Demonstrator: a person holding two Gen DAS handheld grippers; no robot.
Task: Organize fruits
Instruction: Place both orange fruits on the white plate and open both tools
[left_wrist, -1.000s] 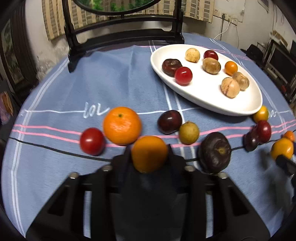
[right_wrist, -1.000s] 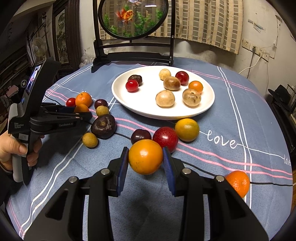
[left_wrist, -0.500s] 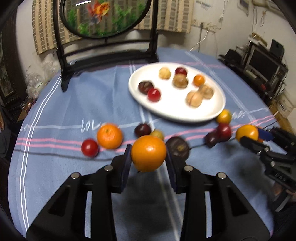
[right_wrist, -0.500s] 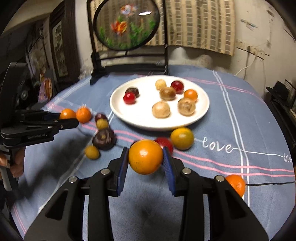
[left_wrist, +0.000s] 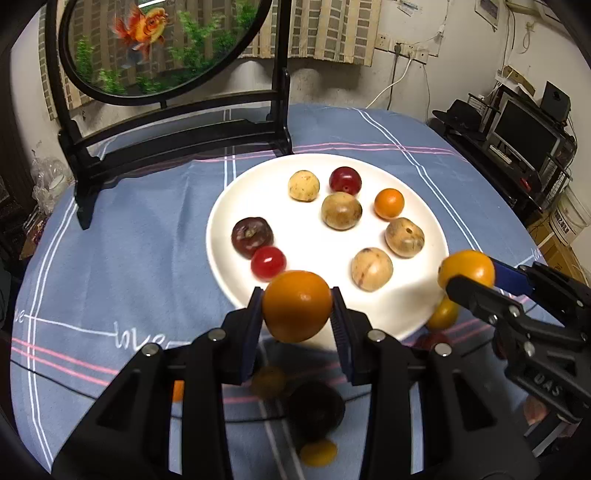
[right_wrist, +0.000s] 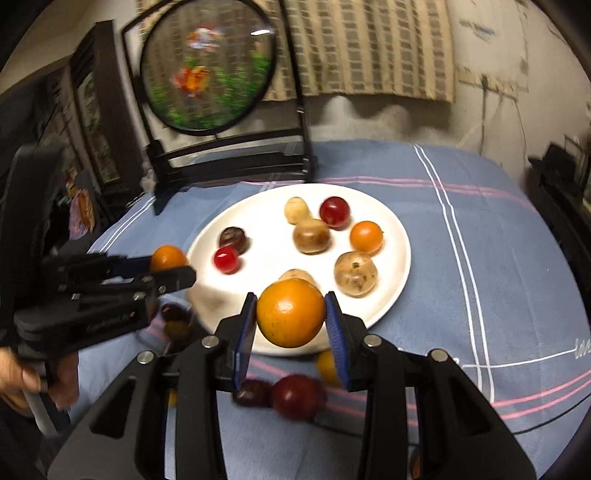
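Left wrist view: we're carrying an orange (left_wrist: 297, 311) clamped in the left gripper (left_wrist: 297, 314) over the plate's near rim (left_wrist: 221, 280) — right gripper (right_wrist: 291, 317) is pinching another orange (right_wrist: 291, 312) beside it. We're aiming for bare plate before letting go.

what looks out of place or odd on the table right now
Nothing looks spilled or damaged. The only untidy part is that several fruits lie loose on the blue tablecloth by the near rim of the white plate, among them a dark red fruit. Each gripper holds an orange above the plate's near edge: left, right.
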